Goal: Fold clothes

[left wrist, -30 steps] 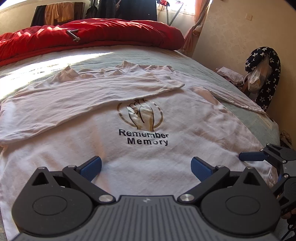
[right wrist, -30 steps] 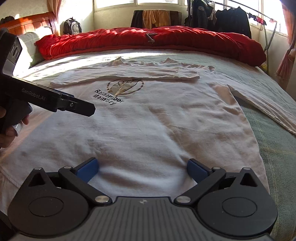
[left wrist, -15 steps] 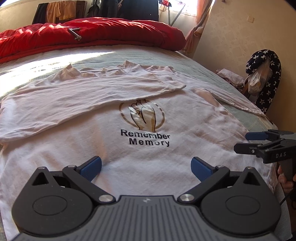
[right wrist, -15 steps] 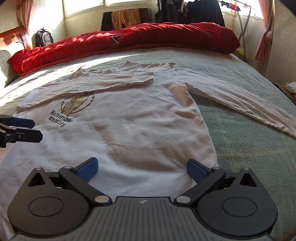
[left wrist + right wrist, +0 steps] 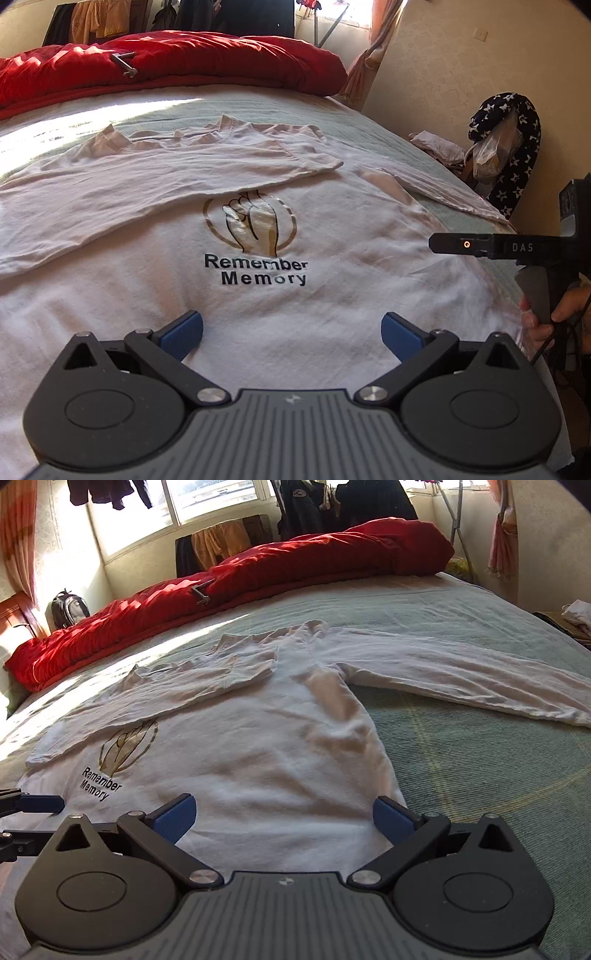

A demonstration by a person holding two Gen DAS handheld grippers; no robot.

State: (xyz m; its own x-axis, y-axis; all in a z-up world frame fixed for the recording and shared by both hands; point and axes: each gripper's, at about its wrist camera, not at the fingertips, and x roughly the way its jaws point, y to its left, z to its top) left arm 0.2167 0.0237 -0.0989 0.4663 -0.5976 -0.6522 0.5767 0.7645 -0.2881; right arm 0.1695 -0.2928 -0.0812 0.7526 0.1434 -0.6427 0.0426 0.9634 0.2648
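A white long-sleeved shirt (image 5: 295, 302) with a fist logo and "Remember Memory" print lies face up on the bed. One sleeve (image 5: 155, 184) is folded across the chest; the other sleeve (image 5: 461, 675) stretches out flat to the right. My left gripper (image 5: 291, 330) hovers open over the shirt's lower part, nothing between its blue fingers. My right gripper (image 5: 282, 814) is open above the hem near the shirt's right side edge. In the left wrist view the right gripper (image 5: 480, 245) shows side-on at right, held by a hand (image 5: 543, 321).
A red duvet (image 5: 166, 66) lies bunched along the far side of the green bedspread (image 5: 480, 775). A star-patterned garment and a bag (image 5: 506, 147) hang by the wall at right. Clothes hang at the window; a backpack (image 5: 68, 609) sits far left.
The right gripper has swung right, off the shirt's middle towards its right edge and outstretched sleeve. The left gripper has stayed nearly still over the hem.
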